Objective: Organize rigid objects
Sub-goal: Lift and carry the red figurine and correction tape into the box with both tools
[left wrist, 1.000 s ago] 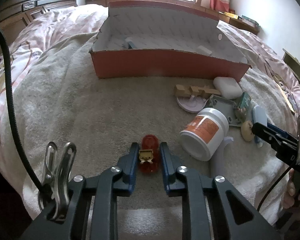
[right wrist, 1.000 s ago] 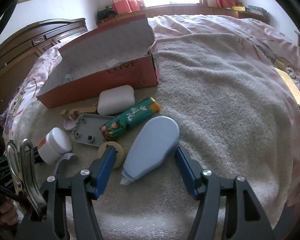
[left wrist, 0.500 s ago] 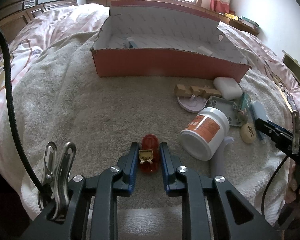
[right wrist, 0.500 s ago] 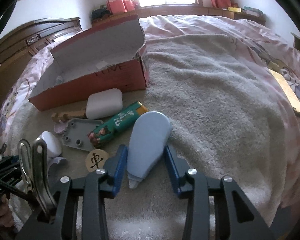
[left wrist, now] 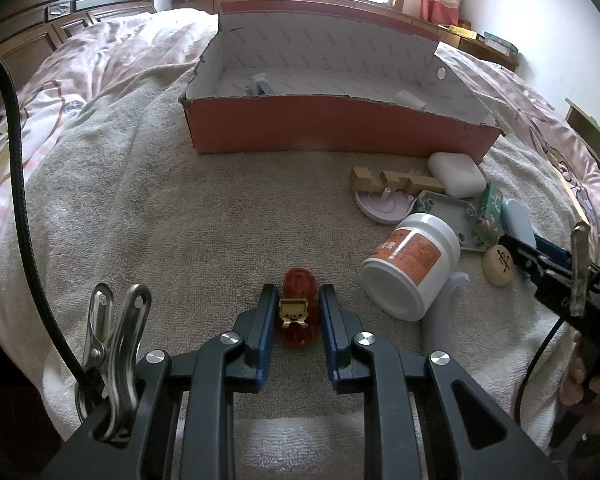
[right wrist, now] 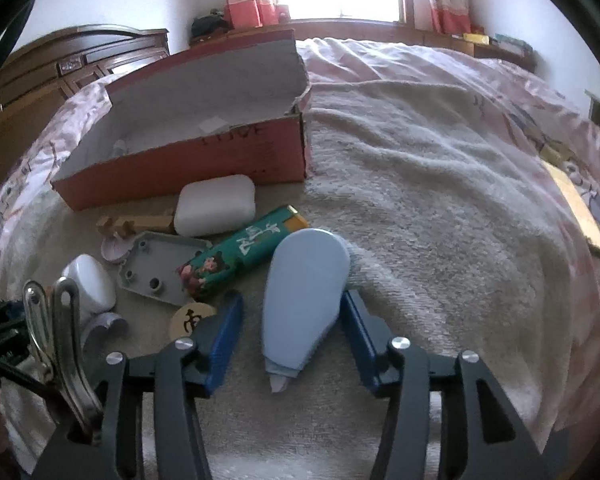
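Note:
My left gripper (left wrist: 297, 300) is shut on a small red translucent clip (left wrist: 298, 312) with a gold metal piece, low over the grey towel. My right gripper (right wrist: 292, 312) straddles a light-blue correction tape dispenser (right wrist: 304, 292); its right finger touches the dispenser, and a gap shows on the left side. An open orange cardboard box (left wrist: 332, 136) with a white inside stands further back; it also shows in the right wrist view (right wrist: 204, 160). It holds a few small items.
Between the grippers lie a white jar with an orange label (left wrist: 412, 264), a wooden disc (left wrist: 498, 266), a green tube (right wrist: 236, 258), a grey plastic plate (right wrist: 160, 268), a white case (right wrist: 216, 204), a wooden block (left wrist: 392, 180) and a pink disc (left wrist: 382, 208).
My right gripper closed in around the blue dispenser and came nearer to it. My left gripper stayed shut on the red clip and rose slightly.

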Demonstrator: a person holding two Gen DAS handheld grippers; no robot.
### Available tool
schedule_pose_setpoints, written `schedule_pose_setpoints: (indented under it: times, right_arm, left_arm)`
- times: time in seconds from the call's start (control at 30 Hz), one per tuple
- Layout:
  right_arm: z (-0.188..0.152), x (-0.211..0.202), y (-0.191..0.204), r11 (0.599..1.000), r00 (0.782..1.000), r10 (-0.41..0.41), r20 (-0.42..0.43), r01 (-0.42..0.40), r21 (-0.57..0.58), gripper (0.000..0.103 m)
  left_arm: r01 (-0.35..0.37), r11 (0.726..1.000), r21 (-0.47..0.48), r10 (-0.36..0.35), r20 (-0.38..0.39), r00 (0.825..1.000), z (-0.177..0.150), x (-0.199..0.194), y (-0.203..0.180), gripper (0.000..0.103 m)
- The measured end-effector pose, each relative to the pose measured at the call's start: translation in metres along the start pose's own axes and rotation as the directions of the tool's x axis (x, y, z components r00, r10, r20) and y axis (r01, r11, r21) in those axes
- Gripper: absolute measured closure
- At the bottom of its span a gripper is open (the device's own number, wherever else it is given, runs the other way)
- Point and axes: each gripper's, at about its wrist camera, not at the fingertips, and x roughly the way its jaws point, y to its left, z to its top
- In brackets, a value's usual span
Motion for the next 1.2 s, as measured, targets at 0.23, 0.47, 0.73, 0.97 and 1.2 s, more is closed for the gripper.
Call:
schedule_pose_setpoints:
  times: [0.23,0.47,0.73,0.97,1.2]
  right_arm:
    - [-0.004,-0.002,-0.001,1.0,1.0,-0.016,0.019,0.016,-0.007,0.054]
    - [-0.005,-0.004,-0.004,1.0,0.999,-0.025,0.035,0.025,0.007,0.062]
    - [-0.007,-0.013,-0.012,0.999,0.999,0.02,0.048,-0.023,0.05,0.063]
    - [-0.006,-0.02,-0.011,0.998,0.997,0.041,0.067,-0.044,0.047,0.063]
    - [-0.004,-0.031,-0.003,0.998,0.993,0.066,0.102,-0.068,0.012,0.063]
  left_arm:
    - [-0.003,1.0,0.002,0.003,0.004,1.0,0.0,0.0,0.0,0.081]
    - [-0.007,1.0,0.005,0.007,0.004,1.0,0.0,0.0,0.0,0.081]
    - [-0.008,1.0,0.006,0.008,0.011,1.0,0.001,0.0,0.0,0.081]
    - [-0.004,1.0,0.015,0.003,0.037,0.999,0.004,-0.008,0.0,0.081]
    - [-0.001,1.0,0.014,0.0,0.073,0.997,0.01,-0.018,0.002,0.081]
